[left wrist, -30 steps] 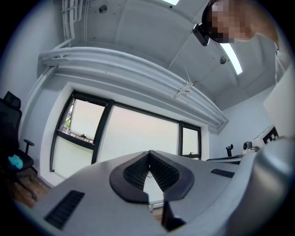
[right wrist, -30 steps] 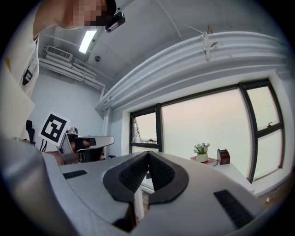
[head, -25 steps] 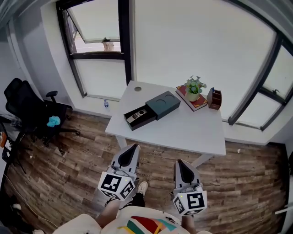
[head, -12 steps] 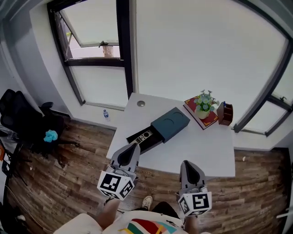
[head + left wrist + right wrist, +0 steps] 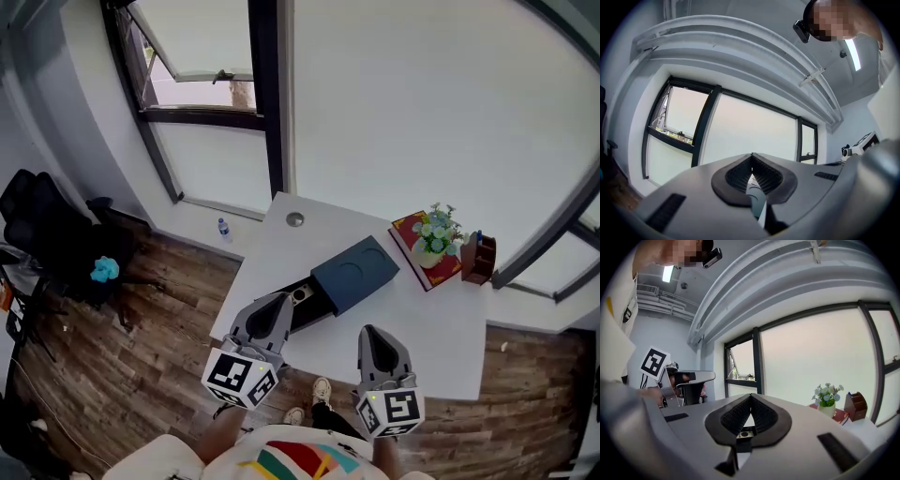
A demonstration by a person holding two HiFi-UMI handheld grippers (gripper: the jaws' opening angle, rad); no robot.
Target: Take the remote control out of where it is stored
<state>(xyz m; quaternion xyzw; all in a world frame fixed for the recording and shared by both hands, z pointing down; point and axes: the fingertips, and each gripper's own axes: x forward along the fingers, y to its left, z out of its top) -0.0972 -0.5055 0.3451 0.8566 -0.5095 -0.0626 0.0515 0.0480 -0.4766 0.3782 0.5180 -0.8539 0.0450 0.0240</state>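
Observation:
A dark teal box (image 5: 354, 273) lies on the white table (image 5: 427, 328). Its black drawer (image 5: 314, 309) is slid out toward me, and the remote control (image 5: 299, 296) lies in it, partly hidden behind my left gripper (image 5: 278, 302). The left gripper hovers over the table's near edge, just in front of the drawer, shut and empty. My right gripper (image 5: 369, 333) is beside it over the table's front, also shut on nothing. In the left gripper view the gripper (image 5: 751, 155) points up at the windows. In the right gripper view the gripper (image 5: 751, 396) points along the table.
A potted flower (image 5: 437, 236) on a red book (image 5: 412, 232) and a brown pen holder (image 5: 478, 259) stand at the table's far right. A cable hole (image 5: 295, 219) is at the far left corner. A black office chair (image 5: 42, 230) stands to the left, and a small bottle (image 5: 223, 228) sits by the window.
The view has come closer to the table. Both grippers, earlier over the wooden floor, are now over the table's near edge, the left one by the open drawer.

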